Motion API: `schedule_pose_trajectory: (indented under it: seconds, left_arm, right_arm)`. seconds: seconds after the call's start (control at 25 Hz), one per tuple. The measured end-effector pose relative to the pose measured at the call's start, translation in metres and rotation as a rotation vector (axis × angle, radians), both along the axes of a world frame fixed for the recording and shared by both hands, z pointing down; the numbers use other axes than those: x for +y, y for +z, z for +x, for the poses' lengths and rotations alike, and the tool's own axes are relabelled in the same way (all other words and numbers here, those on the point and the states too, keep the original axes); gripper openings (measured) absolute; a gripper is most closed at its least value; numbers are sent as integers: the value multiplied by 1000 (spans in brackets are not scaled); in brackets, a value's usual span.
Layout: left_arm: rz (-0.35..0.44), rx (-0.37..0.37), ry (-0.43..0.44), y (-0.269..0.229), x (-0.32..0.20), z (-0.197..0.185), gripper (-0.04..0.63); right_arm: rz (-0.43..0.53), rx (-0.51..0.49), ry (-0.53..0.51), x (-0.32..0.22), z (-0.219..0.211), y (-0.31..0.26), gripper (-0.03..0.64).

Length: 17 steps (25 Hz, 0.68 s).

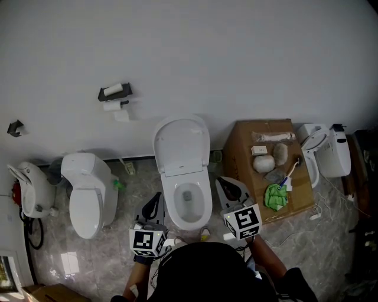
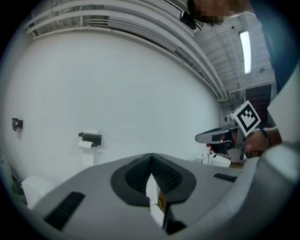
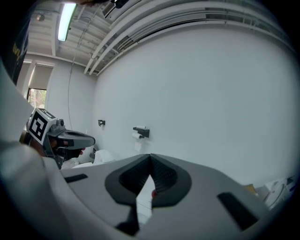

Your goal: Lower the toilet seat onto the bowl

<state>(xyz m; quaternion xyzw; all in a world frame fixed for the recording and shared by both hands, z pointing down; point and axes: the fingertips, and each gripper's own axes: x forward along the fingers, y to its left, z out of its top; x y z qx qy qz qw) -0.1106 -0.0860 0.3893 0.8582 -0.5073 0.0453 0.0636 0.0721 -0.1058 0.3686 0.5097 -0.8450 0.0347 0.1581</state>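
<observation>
So, room: a plain white wall [image 1: 236, 59] meets a pale, marbled tile floor [image 1: 331, 236]; the gripper views show pipes [image 3: 140, 28] under the ceiling and a lit strip light [image 3: 67, 14].
Wall fittings: a dark paper holder [image 1: 115, 91] with a white roll hangs left of centre, and a small dark bracket [image 1: 16, 127] sits near the wall's left edge.
Toilet seat: the toilet seat [image 1: 182, 144] stands raised and leans back against the wall, at the middle of the floor's back edge.
Bowl: the bowl [image 1: 190, 219] lies uncovered below the seat, with its drain showing.
Neighbours: a second toilet [image 1: 87, 189] with its lid down stands to the left, and a white fixture [image 1: 29, 186] stands at the floor's left edge.
Right side: a cardboard box [image 1: 248, 147] sits against the wall beside the bowl (small items and a green cloth [image 1: 274, 196] lie on its top), and another white toilet [image 1: 325, 150] stands beyond it.
Left gripper: the left gripper [image 1: 155, 200] hovers just left of the bowl, jaws closed tip to tip on nothing.
Right gripper: the right gripper [image 1: 224, 183] hovers just right of the bowl, its jaws likewise together and empty.
Person: a dark-clad person [image 1: 207, 271] stands at the floor's front edge, facing the bowl.
</observation>
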Motion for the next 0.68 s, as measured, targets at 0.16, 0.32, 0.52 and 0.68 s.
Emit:
schedule_pose_trajectory:
  seconds: [0.16, 0.32, 0.52, 0.68]
  left_arm:
    - [-53, -26, 53, 12, 7, 4, 5]
    - [-60, -90, 99, 21, 15, 8, 5]
    - [-97, -76, 69, 28, 18, -6, 5]
    - [-66, -110, -38, 35, 0, -48, 5]
  right_arm:
    - [-3, 1, 1, 5, -1, -4, -6]
    - [-7, 18, 4, 4, 1, -5, -5]
    - [-23, 50, -31, -6, -3, -5, -5]
    - [22, 123, -139, -48, -18, -13, -5]
